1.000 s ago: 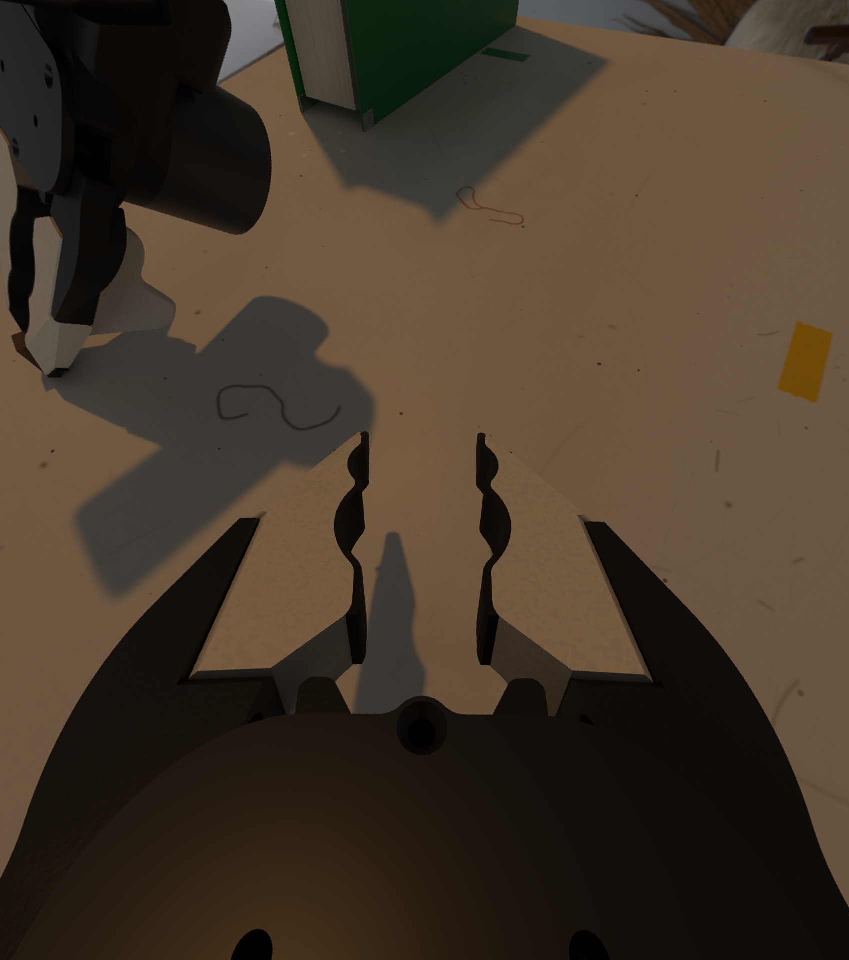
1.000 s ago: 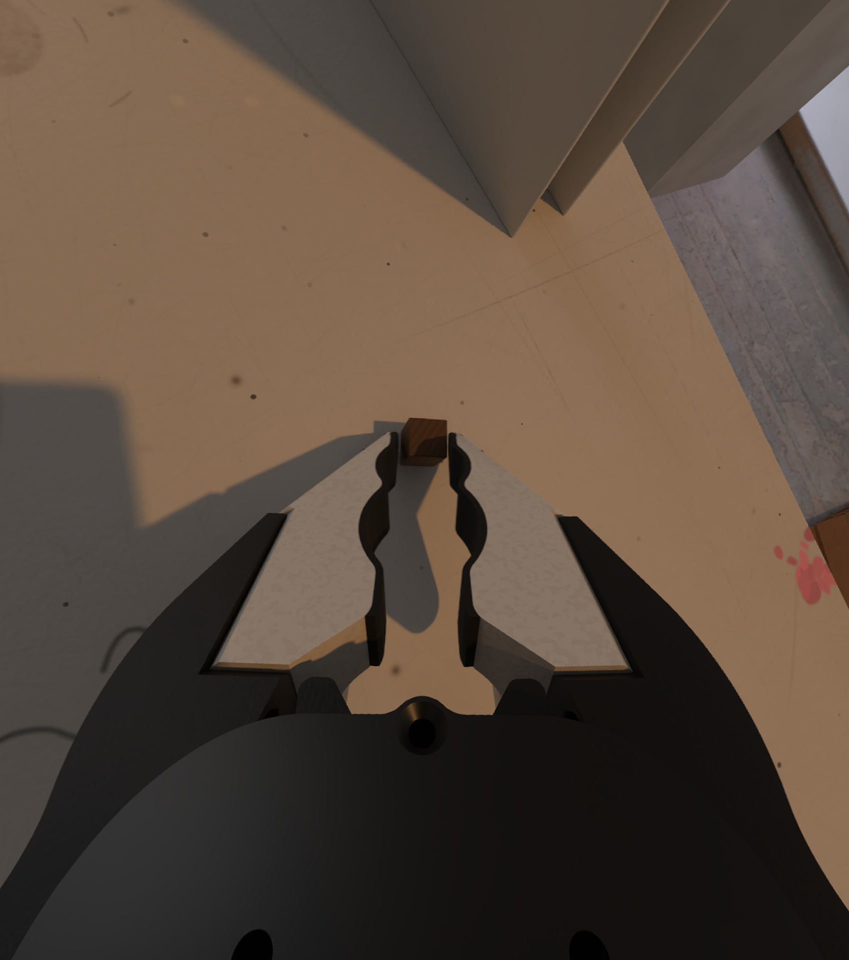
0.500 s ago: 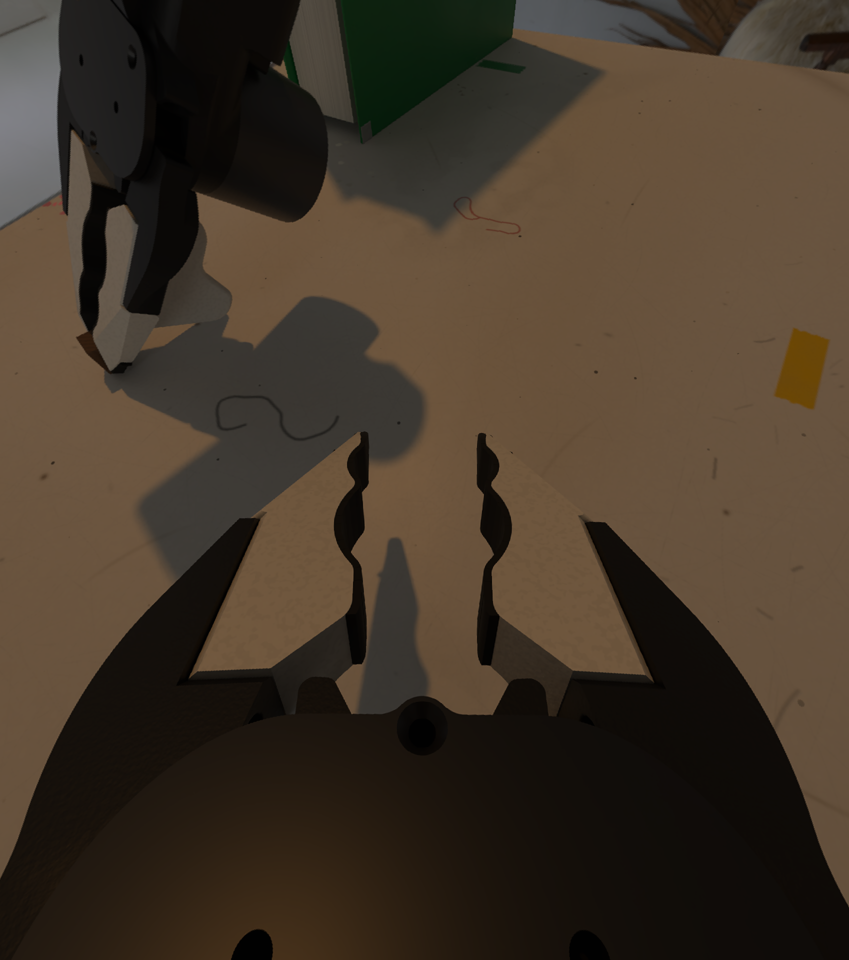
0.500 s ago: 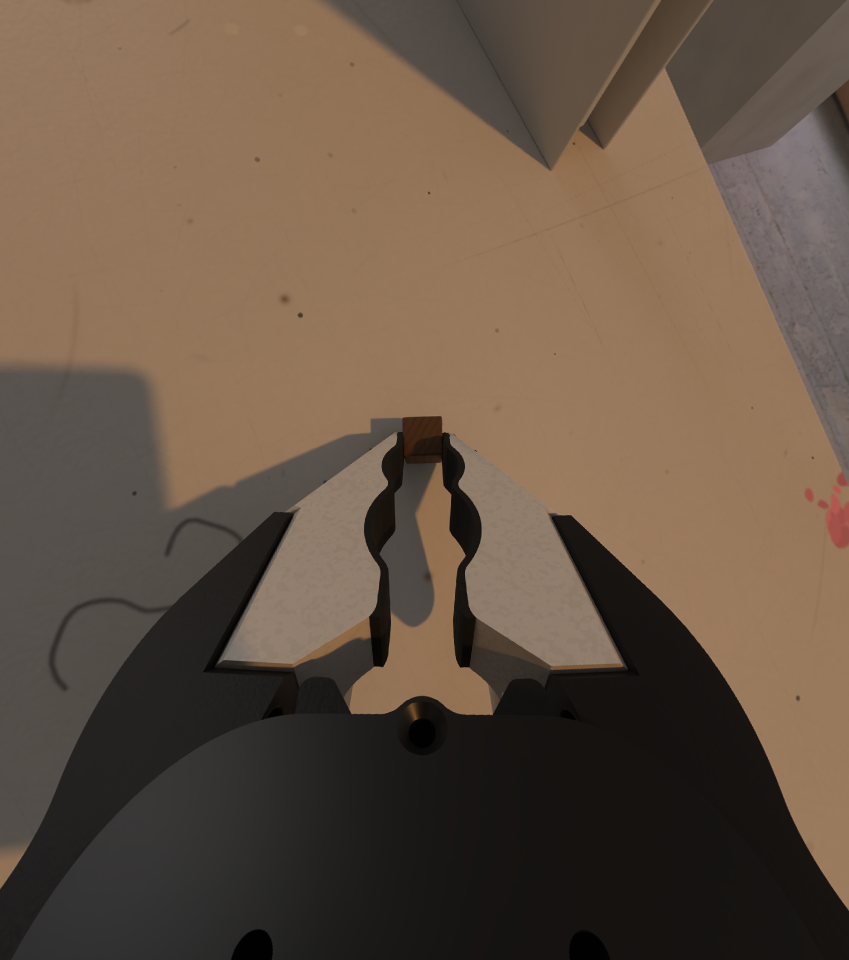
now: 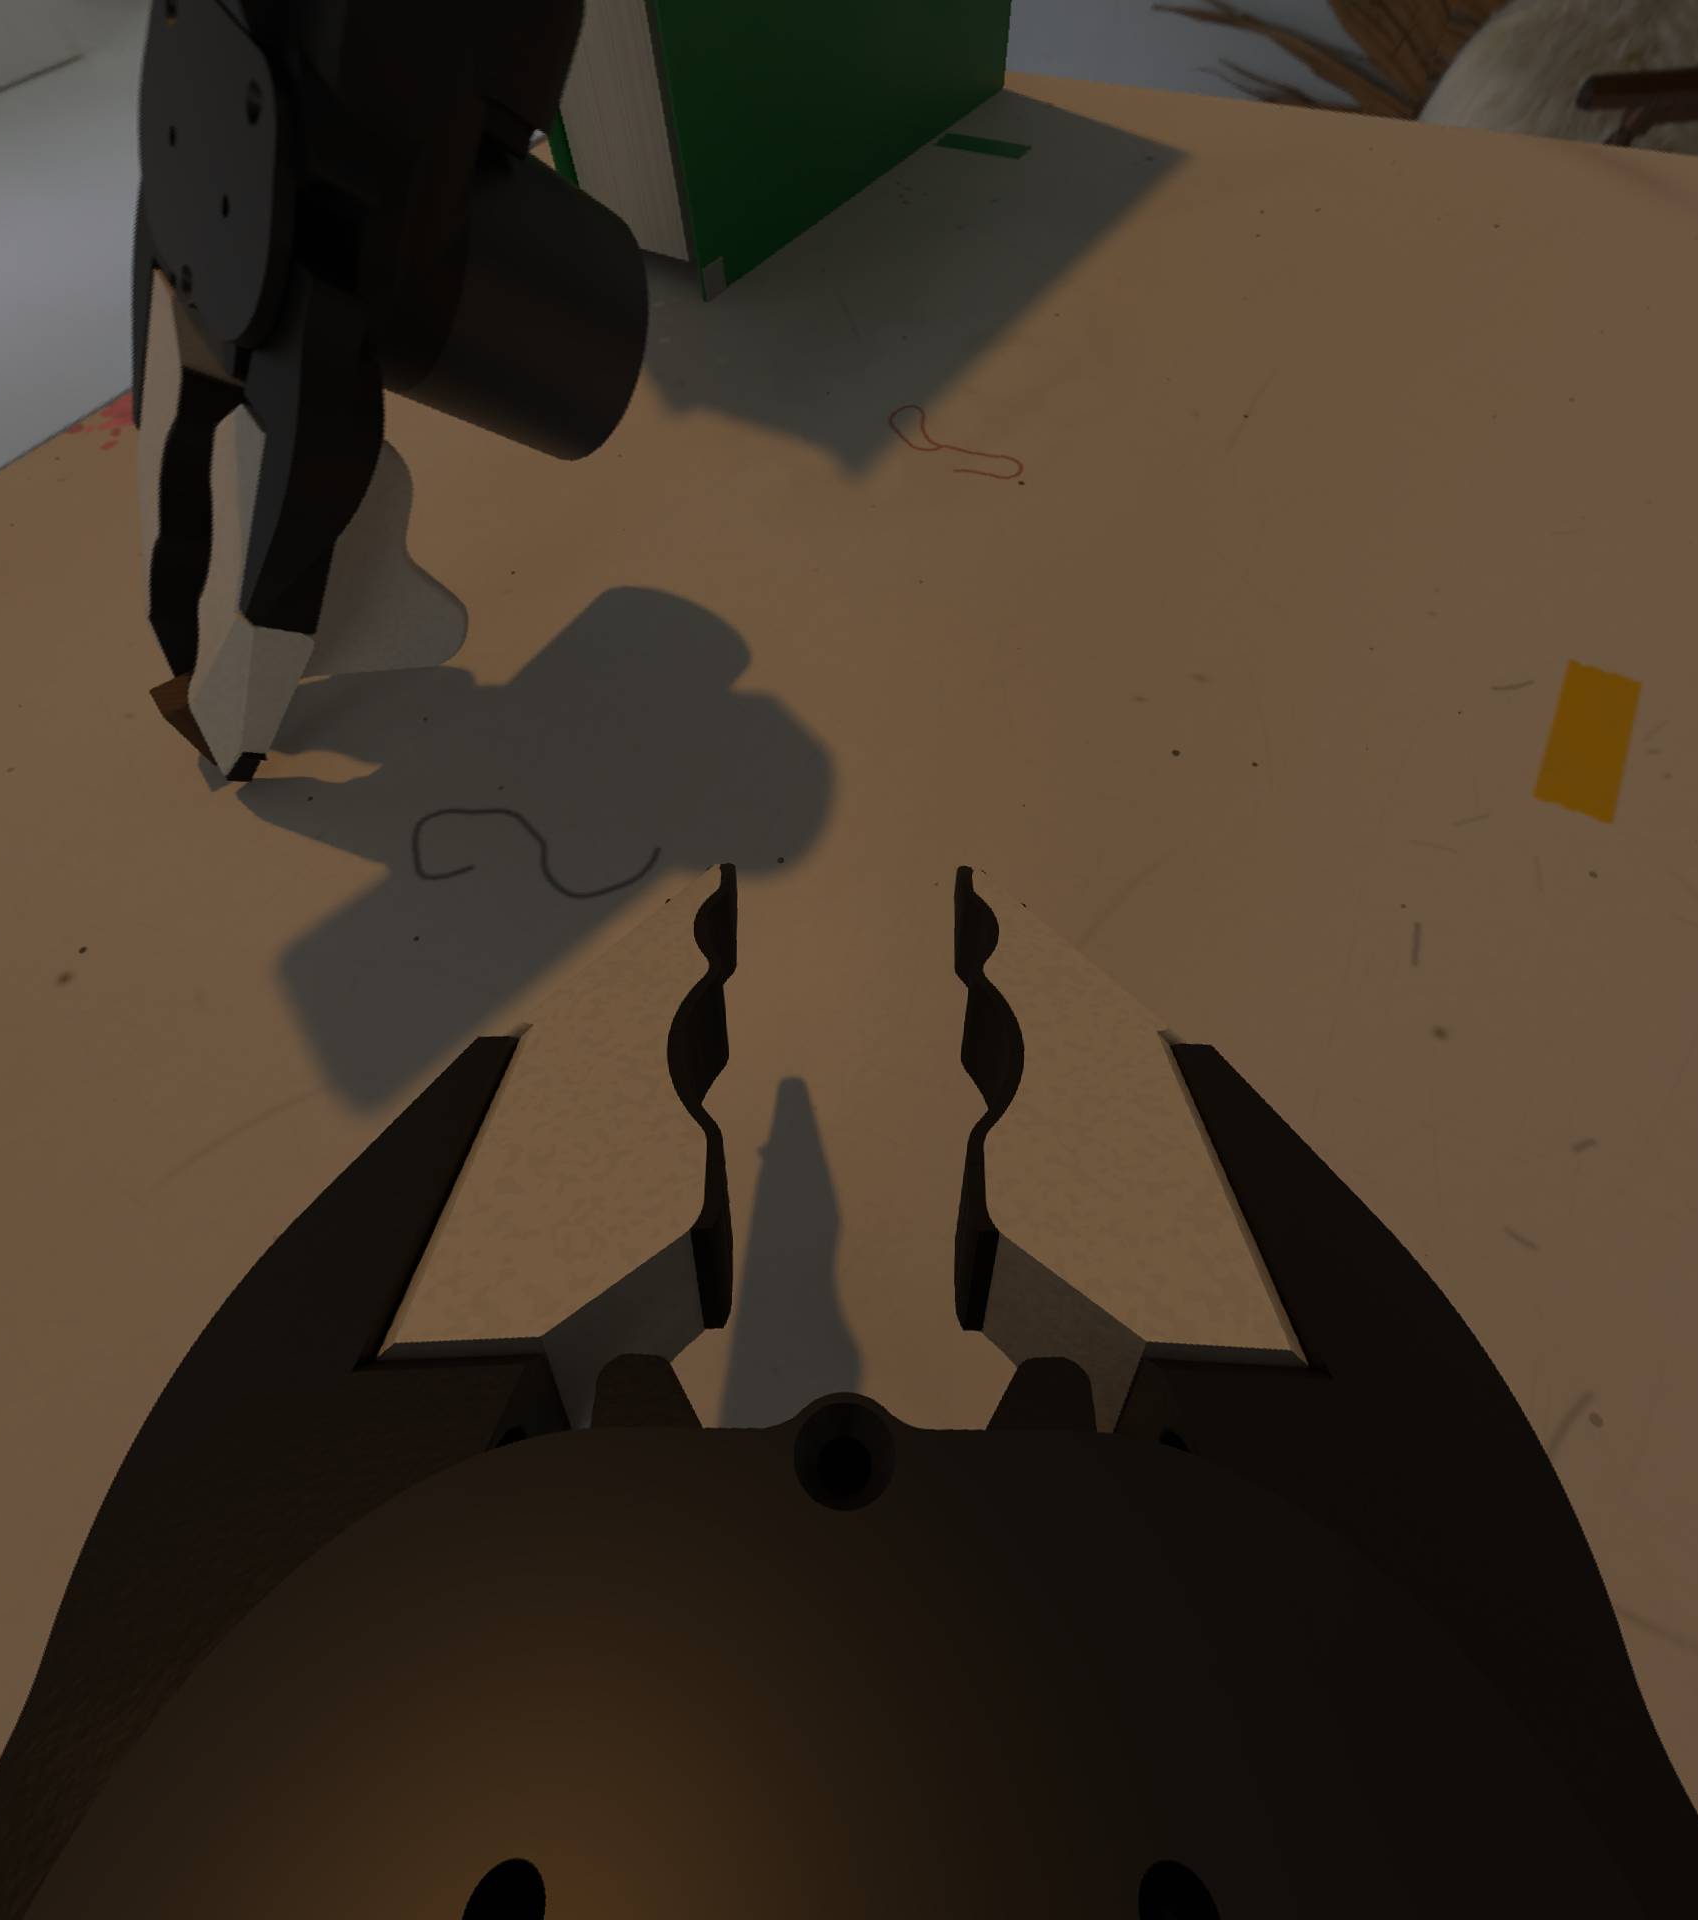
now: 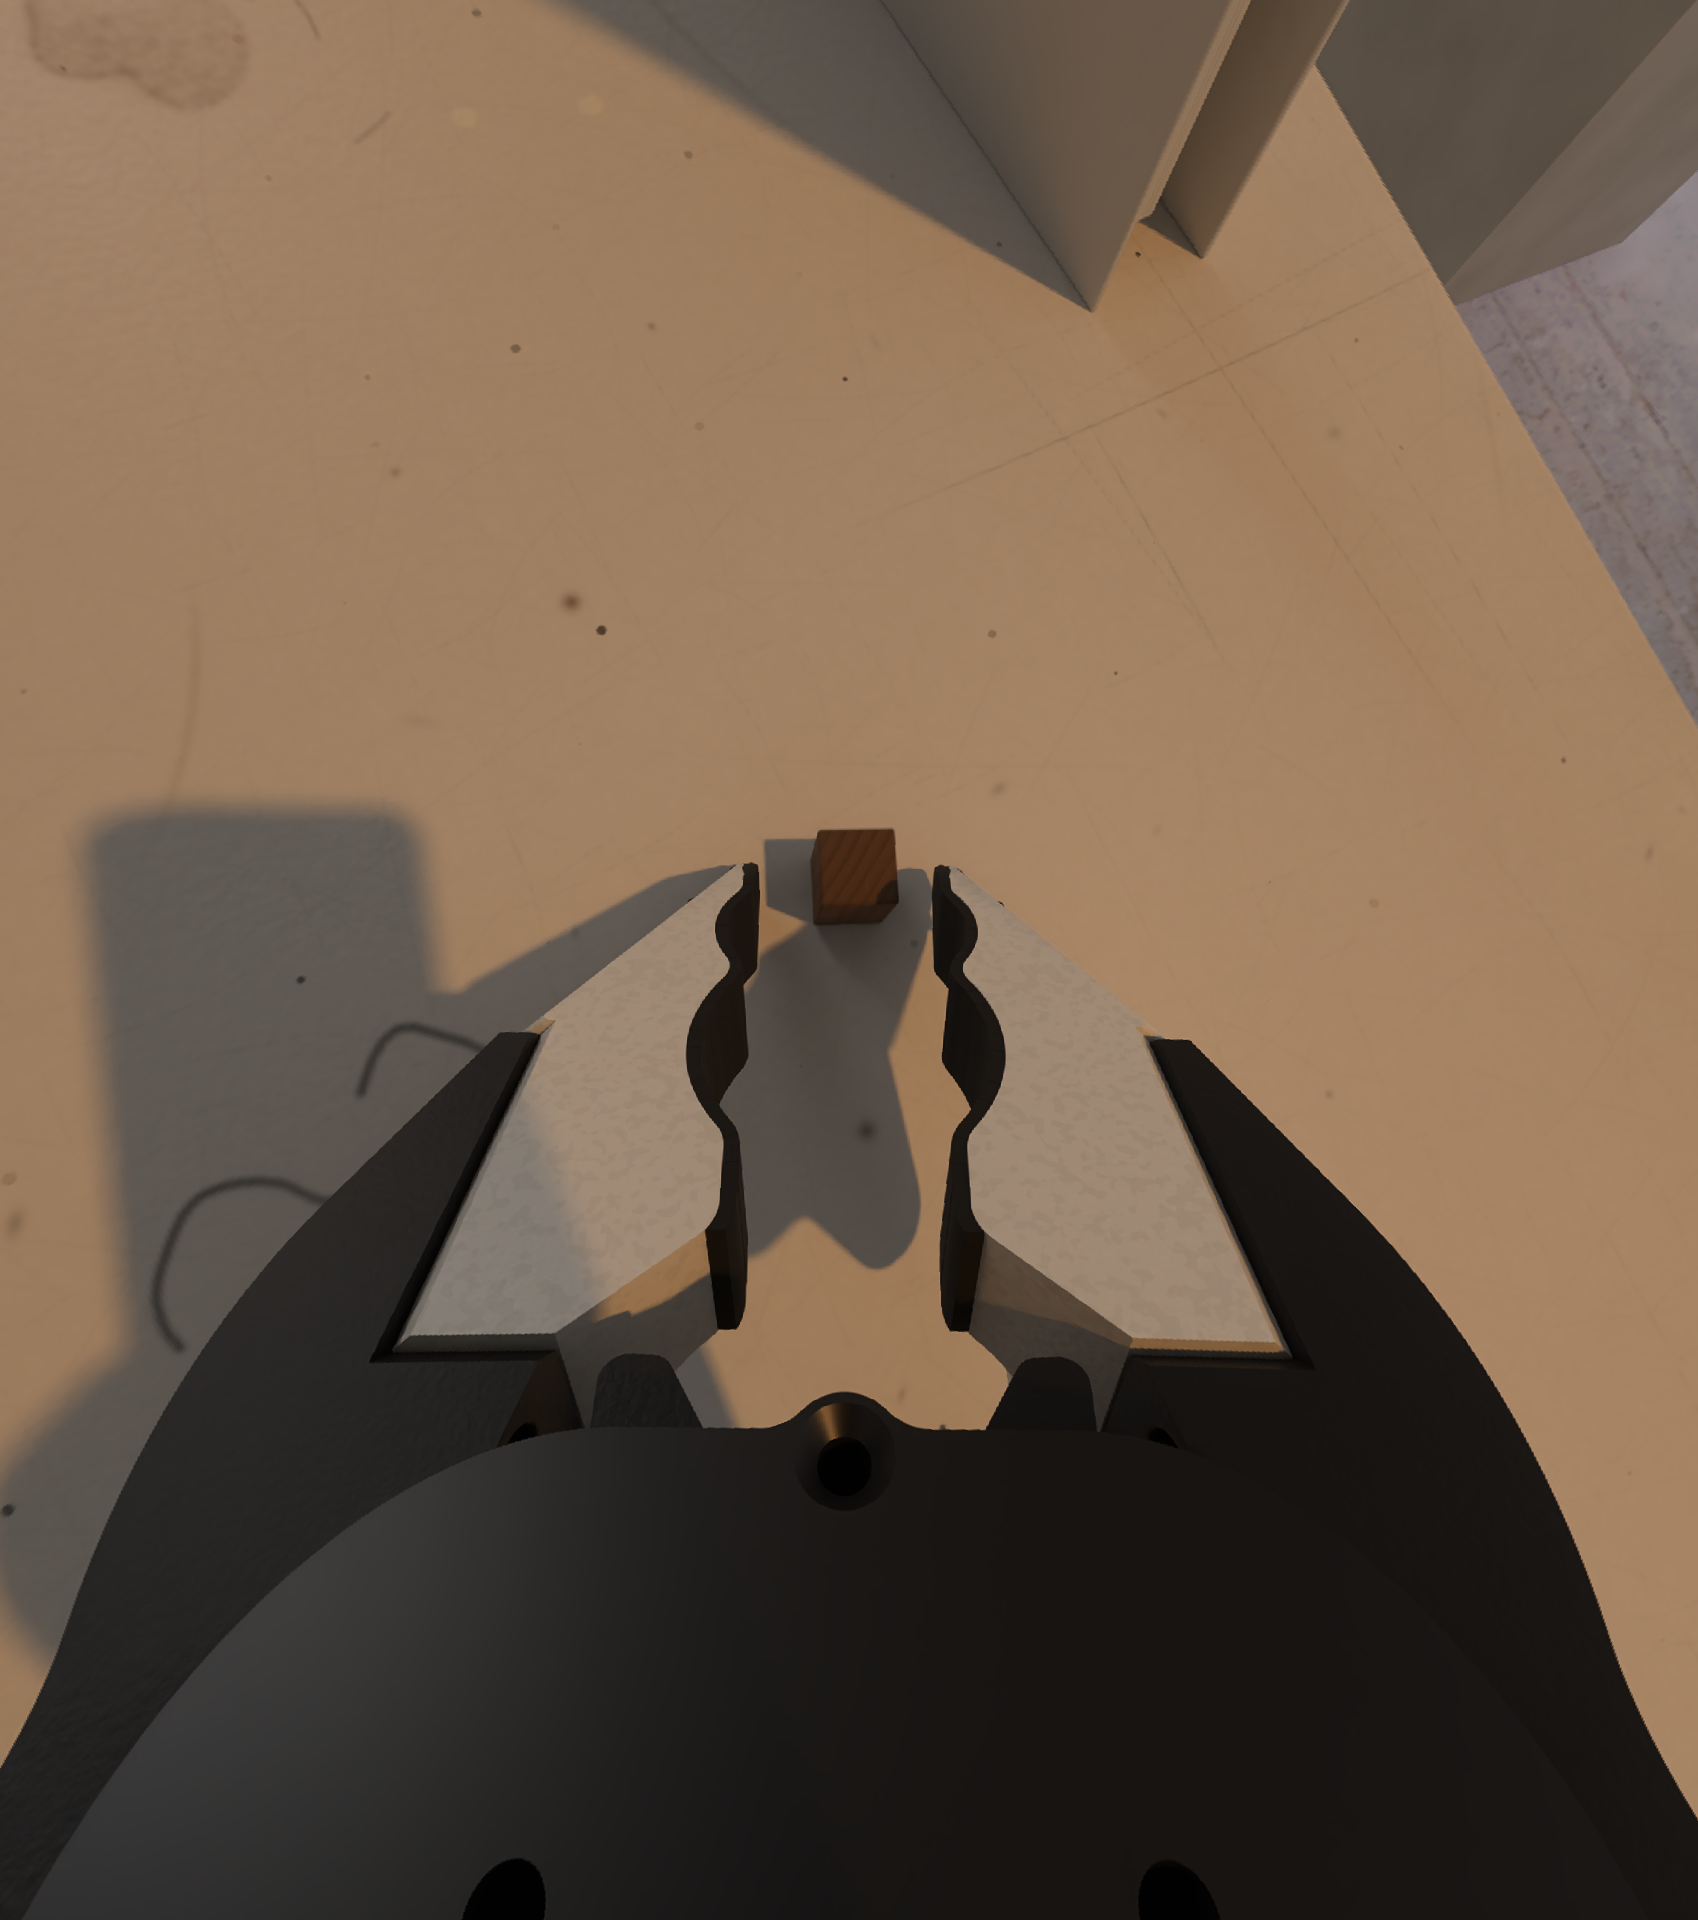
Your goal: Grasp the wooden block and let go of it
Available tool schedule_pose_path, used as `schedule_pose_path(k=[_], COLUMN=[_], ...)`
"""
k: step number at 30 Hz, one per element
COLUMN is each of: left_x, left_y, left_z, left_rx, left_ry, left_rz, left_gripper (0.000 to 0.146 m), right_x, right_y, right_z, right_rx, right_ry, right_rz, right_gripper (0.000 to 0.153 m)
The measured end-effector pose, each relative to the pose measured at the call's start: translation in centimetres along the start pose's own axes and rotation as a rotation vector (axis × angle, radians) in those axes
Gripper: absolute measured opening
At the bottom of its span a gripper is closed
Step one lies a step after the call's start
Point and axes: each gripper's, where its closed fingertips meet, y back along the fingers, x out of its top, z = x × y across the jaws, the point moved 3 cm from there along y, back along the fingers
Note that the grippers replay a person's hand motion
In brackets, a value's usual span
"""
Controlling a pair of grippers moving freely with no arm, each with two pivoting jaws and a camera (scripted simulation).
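Wooden block (image 6: pixel 855 876) aside, we take the tan worktop (image 6: pixel 512 520) first: it carries the block, which sits free between our right gripper (image 6: pixel 842 883) tips, jaws spread and holding nothing. Our left gripper (image 5: pixel 842 883) hangs apart, jaws parted and empty. We judge a careless pull-back could clip the block and knock it away.

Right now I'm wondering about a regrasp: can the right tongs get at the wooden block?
Probably yes: the right tongs are open, the wooden block sits free between their tips.
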Motion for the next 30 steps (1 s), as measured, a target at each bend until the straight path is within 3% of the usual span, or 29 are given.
schedule_pose_path(k=[6, 12, 17, 22, 30], left_x=[0.3, 1.0, 1.4, 1.9, 2.2], left_y=[0.0, -0.2, -0.9, -1.6, -2.6], left_z=[0.0, 0.3, 0.8, 1.5, 2.8], left_rx=[0.003, -0.003, -0.016, -0.034, -0.052], left_ry=[0.009, 0.02, 0.008, -0.008, -0.022], left_rz=[0.012, 0.024, 0.019, 0.001, -0.026], left_gripper=[0.042, 0.042, 0.042, 0.043, 0.045], right_x=[-0.5, -1.7, -4.1, -7.7, -13.6], right_y=[2.3, 7.0, 11.4, 15.0, 17.2], right_z=[-0.6, -1.9, -4.0, -6.1, -9.4], right_rx=[-0.002, -0.04, -0.069, -0.11, -0.126], right_ry=[-0.035, -0.032, -0.046, -0.086, -0.112], right_rz=[0.054, 0.104, 0.129, 0.122, 0.048], right_gripper=[0.033, 0.024, 0.013, 0.013, 0.034])
